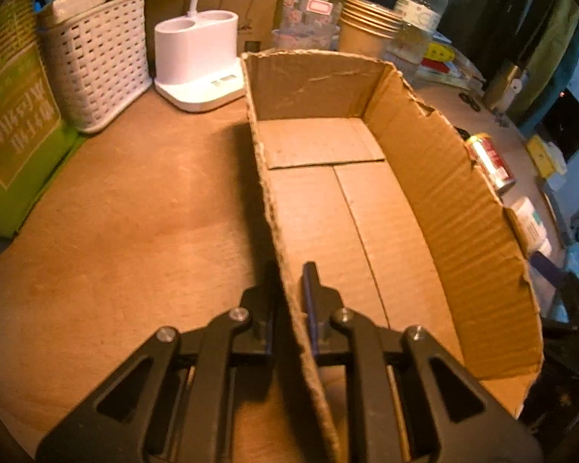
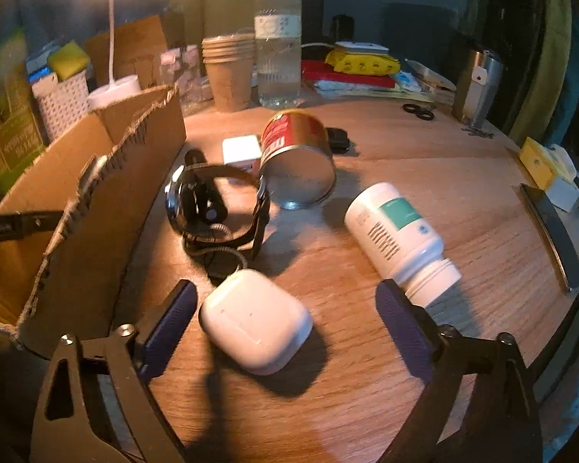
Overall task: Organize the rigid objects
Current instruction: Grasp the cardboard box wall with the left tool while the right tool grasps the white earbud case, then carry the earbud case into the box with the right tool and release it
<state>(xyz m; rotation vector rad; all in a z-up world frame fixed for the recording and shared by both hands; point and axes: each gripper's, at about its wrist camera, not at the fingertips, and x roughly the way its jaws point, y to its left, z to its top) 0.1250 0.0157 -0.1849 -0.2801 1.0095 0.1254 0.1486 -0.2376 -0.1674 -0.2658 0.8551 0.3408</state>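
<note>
Left gripper (image 1: pixel 289 301) clamped on open brown cardboard box (image 1: pixel 436 177) wall; right gripper (image 2: pixel 285 308) wide open, empty – small white glossy rounded plastic case (image 2: pixel 256 322) light, rigid, prob. slippery – pinch flat sides.

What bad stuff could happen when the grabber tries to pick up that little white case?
The white case looks smooth and rounded, so it might squirt out from the right gripper as its open fingers close. The white pill bottle lies on its side right by one finger, so a bump could send it rolling. The left gripper pinches only the cardboard box wall, which may bend.
</note>
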